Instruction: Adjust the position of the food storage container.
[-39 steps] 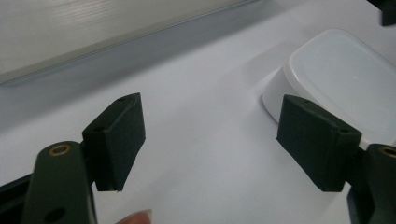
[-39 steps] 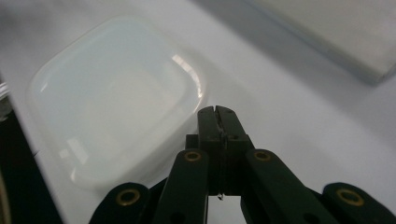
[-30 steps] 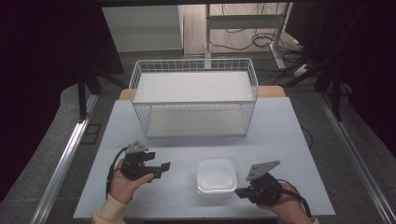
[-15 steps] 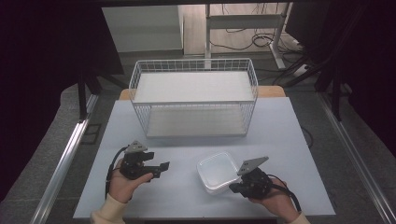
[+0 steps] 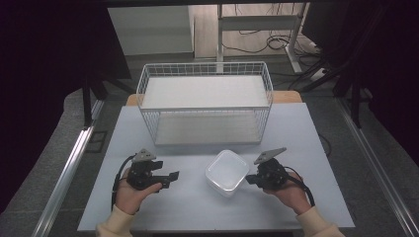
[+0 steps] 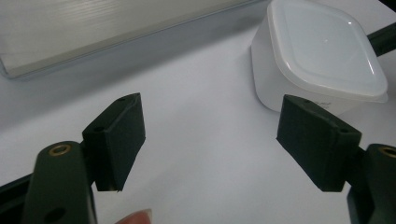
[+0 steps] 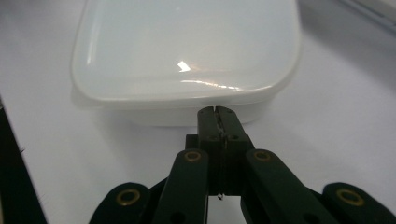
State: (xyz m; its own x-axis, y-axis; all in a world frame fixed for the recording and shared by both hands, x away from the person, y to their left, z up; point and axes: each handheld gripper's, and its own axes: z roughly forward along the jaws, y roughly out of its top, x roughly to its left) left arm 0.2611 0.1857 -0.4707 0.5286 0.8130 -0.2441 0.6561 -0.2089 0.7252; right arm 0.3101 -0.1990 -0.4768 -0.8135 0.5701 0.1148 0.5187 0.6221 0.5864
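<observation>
Looking down from the high view, the translucent white square plastic container with its snap-on lid [image 5: 227, 172] sat on the pale grey counter [image 5: 296, 128], just in front of the white wire basket [image 5: 205, 101] and between the two hands. The right tongs [image 5: 250, 178] were right at its near right edge, and the left tongs [image 5: 173, 177] stayed well apart from it on the other side.

The right gripper view gave what the overhead couldn't: those right tongs [image 7: 218, 112] were clenched tight with nothing between them, tips right at the container's [image 7: 187, 51] side wall just under the lid rim; I couldn't tell if they touched it. The left gripper view showed the left tongs [image 6: 210, 135] spread wide and released, bare counter between them, container [image 6: 322, 56] off ahead to one side.

Plenty of open counter on the left and toward the near edge; the basket boxed in the far side.

The container itself had rounded corners, a glossy, slightly domed lid and milky walls.
</observation>
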